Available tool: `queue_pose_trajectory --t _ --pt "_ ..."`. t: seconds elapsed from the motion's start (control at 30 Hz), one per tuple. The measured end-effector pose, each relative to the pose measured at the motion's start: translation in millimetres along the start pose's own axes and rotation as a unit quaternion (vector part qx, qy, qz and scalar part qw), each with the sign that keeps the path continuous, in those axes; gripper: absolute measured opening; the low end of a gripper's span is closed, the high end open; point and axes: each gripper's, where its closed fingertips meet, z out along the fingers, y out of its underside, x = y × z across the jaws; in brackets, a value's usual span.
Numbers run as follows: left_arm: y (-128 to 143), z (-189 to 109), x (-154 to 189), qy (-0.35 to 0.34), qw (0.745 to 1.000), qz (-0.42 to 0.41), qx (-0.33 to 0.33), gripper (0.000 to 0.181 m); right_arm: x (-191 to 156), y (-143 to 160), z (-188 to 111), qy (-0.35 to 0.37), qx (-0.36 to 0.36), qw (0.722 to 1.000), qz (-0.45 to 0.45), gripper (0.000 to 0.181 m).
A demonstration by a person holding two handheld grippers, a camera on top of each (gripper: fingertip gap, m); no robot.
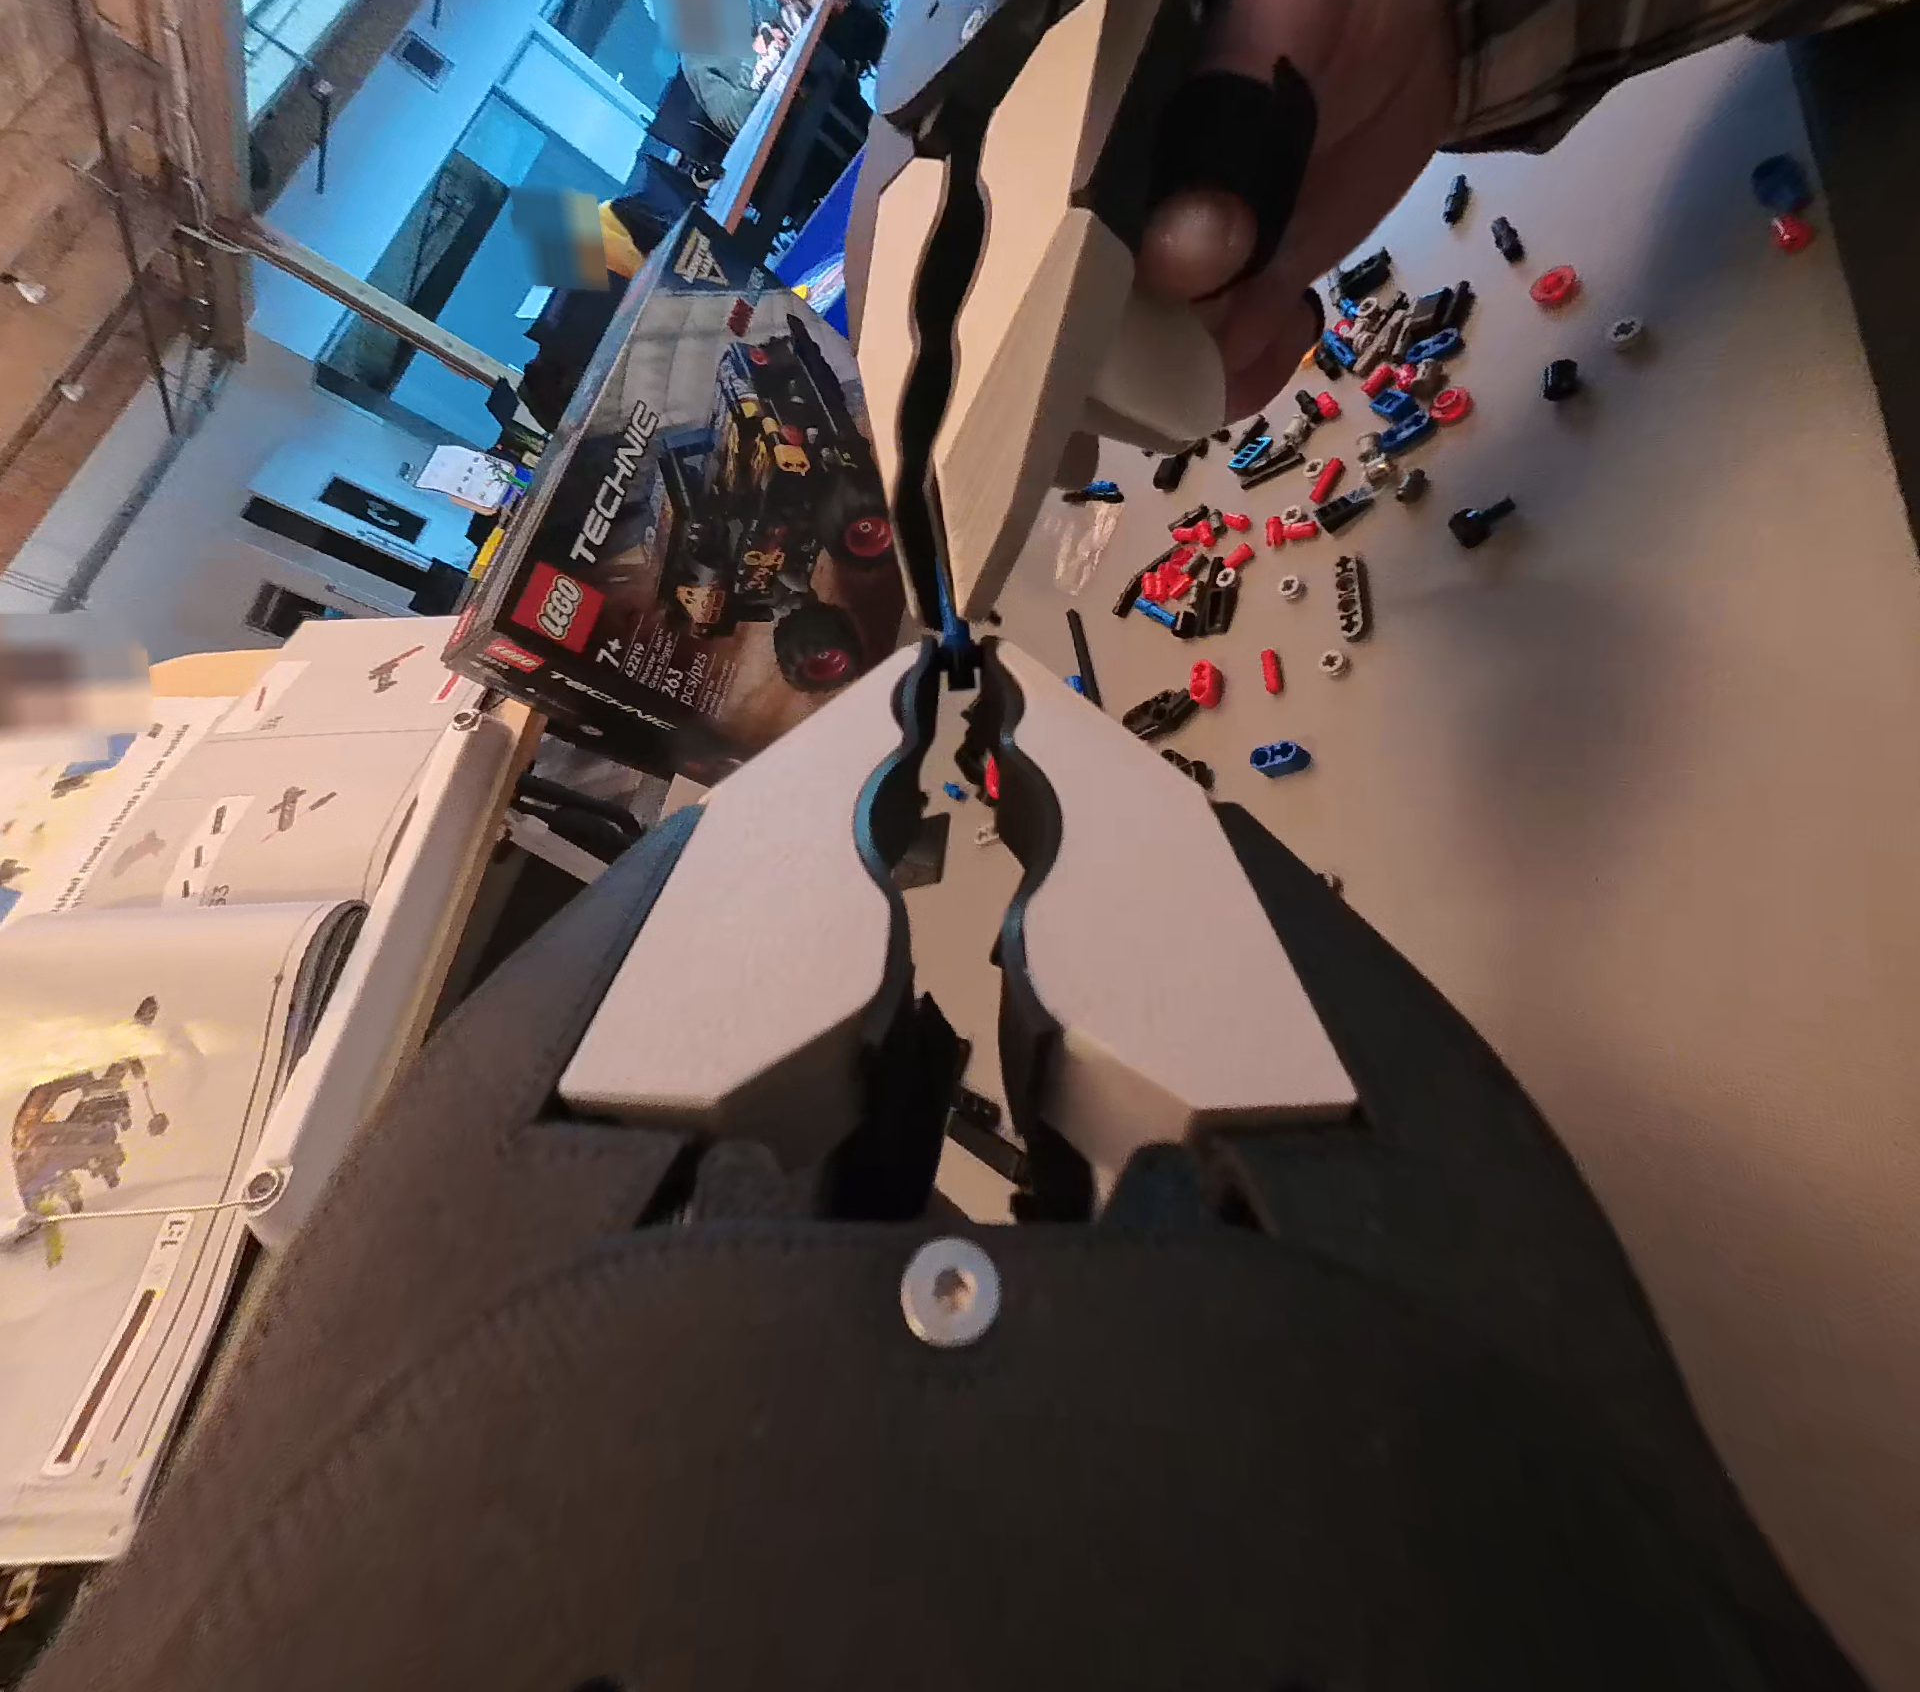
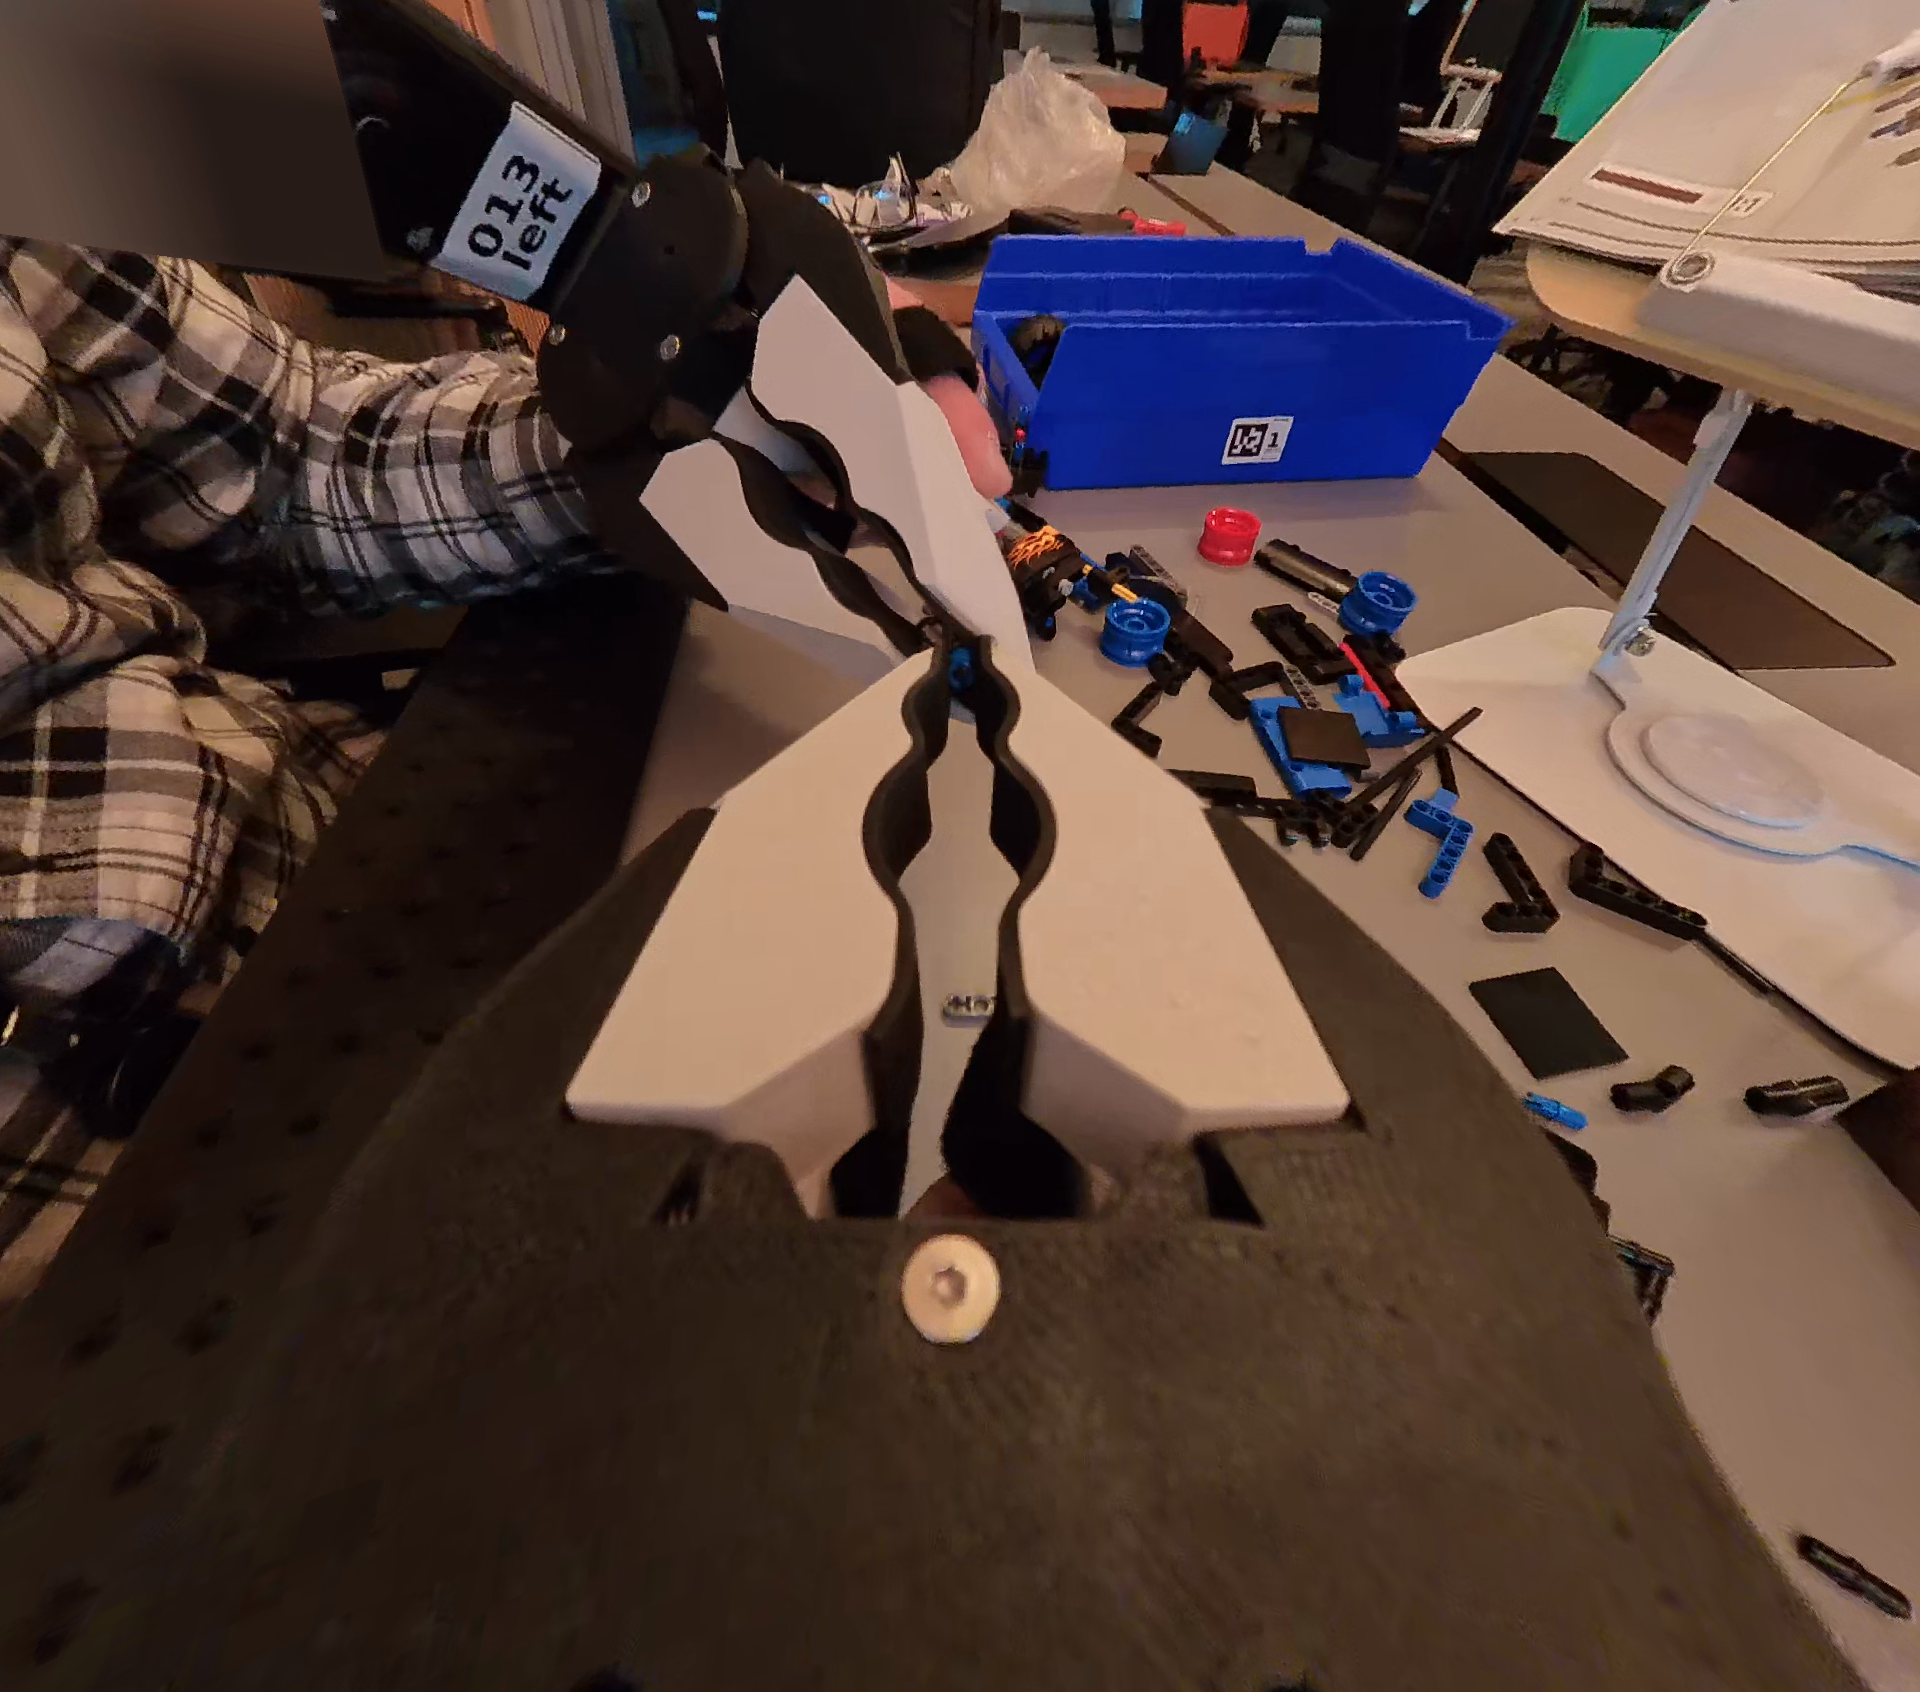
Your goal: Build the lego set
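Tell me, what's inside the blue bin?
Through the blue bin open end, something dark, maybe a black tyre, shows. Its walls hide everything else inside.

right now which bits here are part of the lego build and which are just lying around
Part of the build:
- left gripper and right gripper, tips meeting on a small blue and black piece
- loose pieces on the table
- instruction booklet
- blue wheels

Lying about:
- set box
- blue bin
- plastic bag
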Motion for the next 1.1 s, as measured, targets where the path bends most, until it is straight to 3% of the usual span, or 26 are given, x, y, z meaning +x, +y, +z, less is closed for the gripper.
queue_pose_trajectory --t 0.47,0.93,1.1 --pt "-3.9 1.4 -5.6 -0.021 1.000 -0.008 0.013 0.002 2.1 -6.3 -6.1 -0.008 0.026 0.999 0.021 0.001" --pt "-11.7 2.0 -1.3 -0.011 0.998 -0.037 0.049 0.013 -28.0 -23.6 2.6 -0.115 0.086 0.986 0.081 0.002" --pt "-16.3 1.5 2.1 0.004 0.997 -0.047 0.063 0.004 -29.3 -24.9 2.1 -0.133 0.095 0.981 0.101 0.001"
